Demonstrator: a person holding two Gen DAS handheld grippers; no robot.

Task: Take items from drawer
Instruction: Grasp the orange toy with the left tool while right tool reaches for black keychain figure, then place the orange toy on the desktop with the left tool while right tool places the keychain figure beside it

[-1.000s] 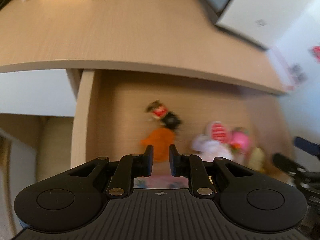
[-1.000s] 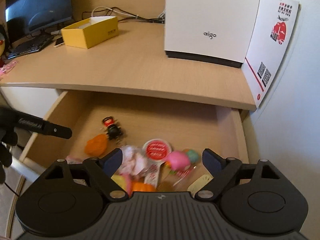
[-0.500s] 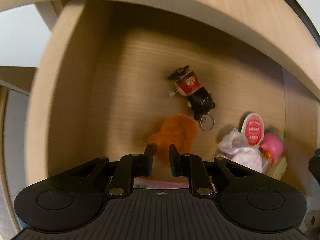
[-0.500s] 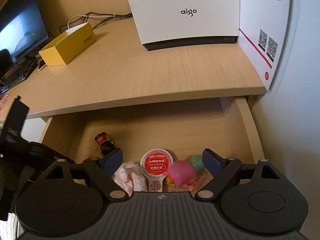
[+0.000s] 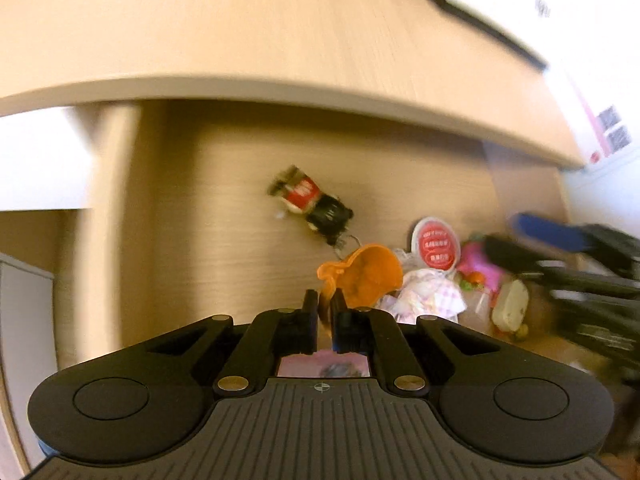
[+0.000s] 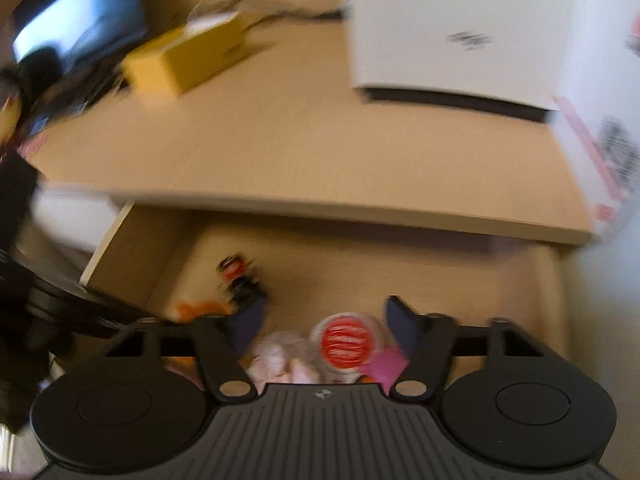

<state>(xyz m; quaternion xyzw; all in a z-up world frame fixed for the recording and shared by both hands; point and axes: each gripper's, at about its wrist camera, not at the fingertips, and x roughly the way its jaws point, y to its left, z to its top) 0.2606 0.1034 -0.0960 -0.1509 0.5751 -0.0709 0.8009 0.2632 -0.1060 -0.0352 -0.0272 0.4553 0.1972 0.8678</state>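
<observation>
The left tool (image 5: 324,307) is pressed together on the edge of an orange soft toy (image 5: 366,278), which is pinched between its fingertips and seems raised off the drawer (image 5: 224,216) floor. Just beyond that tool, a small figure in red and black (image 5: 314,208) lies on the drawer bottom, apart from the toy. To the right of the left tool a cluster is seen: a round red-and-white lid (image 5: 436,245), a crumpled pale wrapper (image 5: 428,296) and a pink piece (image 5: 478,270) (all touching or overlapping one another). The right tool (image 6: 323,320) is held over this cluster with its jaws closing; the red-and-white lid (image 6: 346,340) lies between its fingers, and contact by the pads cannot be made out because of blur. The orange toy (image 6: 200,309) is glimpsed to the left of the right tool. Above the drawer, the tabletop (image 6: 300,152) carries a yellow box (image 6: 192,56) and a white case (image 6: 460,28).
</observation>
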